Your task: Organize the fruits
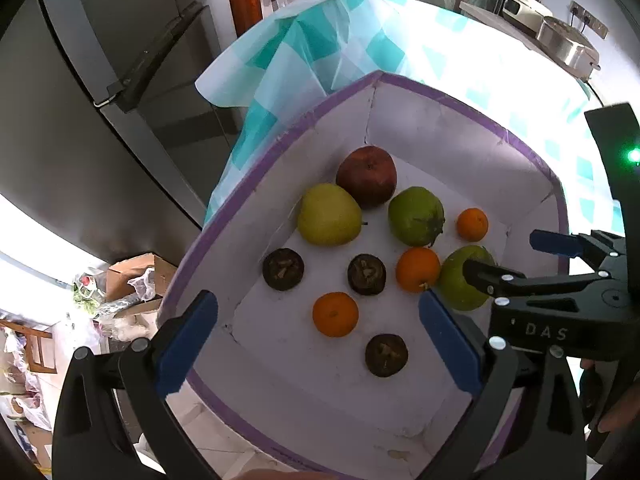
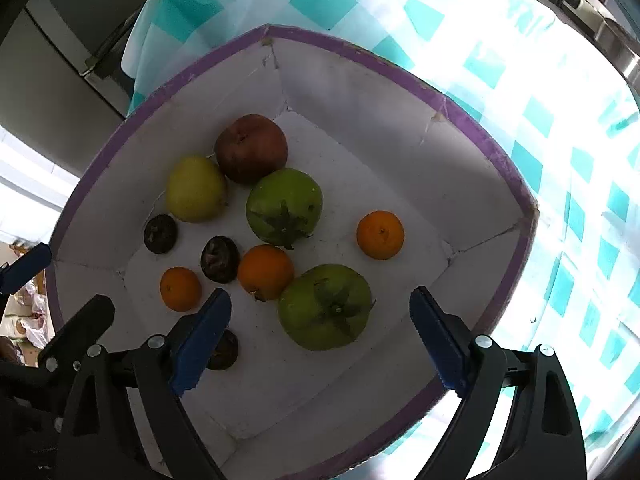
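A white box with a purple rim (image 1: 280,136) (image 2: 360,50) holds the fruit: a red apple (image 1: 367,176) (image 2: 251,148), a yellow fruit (image 1: 329,214) (image 2: 195,189), two green fruits (image 1: 416,215) (image 2: 325,306), three oranges (image 1: 335,314) (image 2: 380,235) and three dark round fruits (image 1: 283,269) (image 2: 219,259). My left gripper (image 1: 318,344) is open above the near side of the box. My right gripper (image 2: 324,344) is open, its jaws spread either side of the near green fruit, above it. It also shows in the left wrist view (image 1: 516,256).
The box sits on a table with a white and teal checked cloth (image 1: 320,36) (image 2: 560,160). A grey fridge (image 1: 100,120) stands to the left. Metal pots (image 1: 568,46) stand on a counter at the far right. Cardboard boxes and bags (image 1: 132,280) lie on the floor.
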